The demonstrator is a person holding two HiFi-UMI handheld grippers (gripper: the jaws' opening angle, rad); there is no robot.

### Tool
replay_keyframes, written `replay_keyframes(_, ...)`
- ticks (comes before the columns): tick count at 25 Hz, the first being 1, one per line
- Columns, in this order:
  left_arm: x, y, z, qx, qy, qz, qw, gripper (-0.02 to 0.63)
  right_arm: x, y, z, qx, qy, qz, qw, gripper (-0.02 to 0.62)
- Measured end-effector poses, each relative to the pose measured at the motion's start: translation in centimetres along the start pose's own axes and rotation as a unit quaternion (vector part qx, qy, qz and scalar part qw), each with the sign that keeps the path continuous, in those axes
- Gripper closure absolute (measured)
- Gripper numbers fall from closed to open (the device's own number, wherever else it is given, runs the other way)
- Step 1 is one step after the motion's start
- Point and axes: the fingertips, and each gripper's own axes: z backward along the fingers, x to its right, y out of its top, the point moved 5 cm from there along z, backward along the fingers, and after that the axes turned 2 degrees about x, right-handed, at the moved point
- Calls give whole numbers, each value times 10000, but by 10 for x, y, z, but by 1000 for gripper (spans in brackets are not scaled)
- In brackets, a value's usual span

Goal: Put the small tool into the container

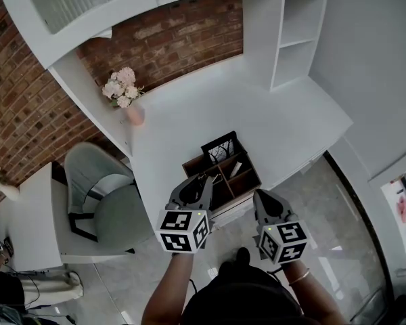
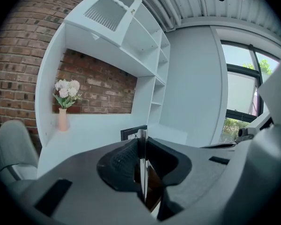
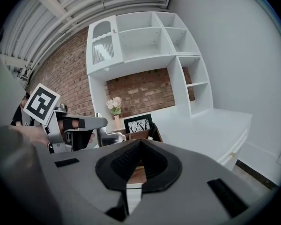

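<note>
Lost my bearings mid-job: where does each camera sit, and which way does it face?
Head view: on the head, steeply down at desk and box; left gripper, right gripper, forearms show.
Left gripper view: behind its jaws, toward the brick wall; jaws shut on the tool.
Right gripper view: behind its jaws, toward the box; jaws shut, left gripper at left.
Shared: all show the vase.

Two hand-held grippers: the left tool (image 1: 203,179) and the right tool (image 1: 260,196). One each on the white desk (image 1: 210,93): wooden box (image 1: 191,163), framed picture (image 1: 220,147), pink vase (image 1: 134,114) of flowers. One grey chair (image 1: 111,212) beside the desk, and one thin metal strip (image 2: 141,163) clamped in the left tool.
</note>
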Motion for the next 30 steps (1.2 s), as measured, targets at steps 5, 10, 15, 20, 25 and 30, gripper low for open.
replay_keyframes(5,-2,-11,-5,-152,54,-16,9999,535,4,-1,-2,-22,-25,3,10000,592)
replay_keyframes(10,-2,-19,-10,-277,42,-3,9996,535,7,-2,-4,-62,-34,-8,10000,592)
replay_keyframes(15,-3,-26,-15,-373,30,2,9993,535,9,-3,-7,-106,-42,-6,9999,592)
replay_keyframes(20,-3,-28,-19,-375,-25,-23,9993,535,9,-5,-10,-135,-31,-12,9999,592)
replay_keyframes(25,-6,-29,-23,-414,-28,44,9991,535,7,-5,-11,-144,-1,4,9999,592)
replay_keyframes(30,-10,-30,-25,-401,-9,153,9991,535,9,-5,-11,-160,-12,6,9999,592)
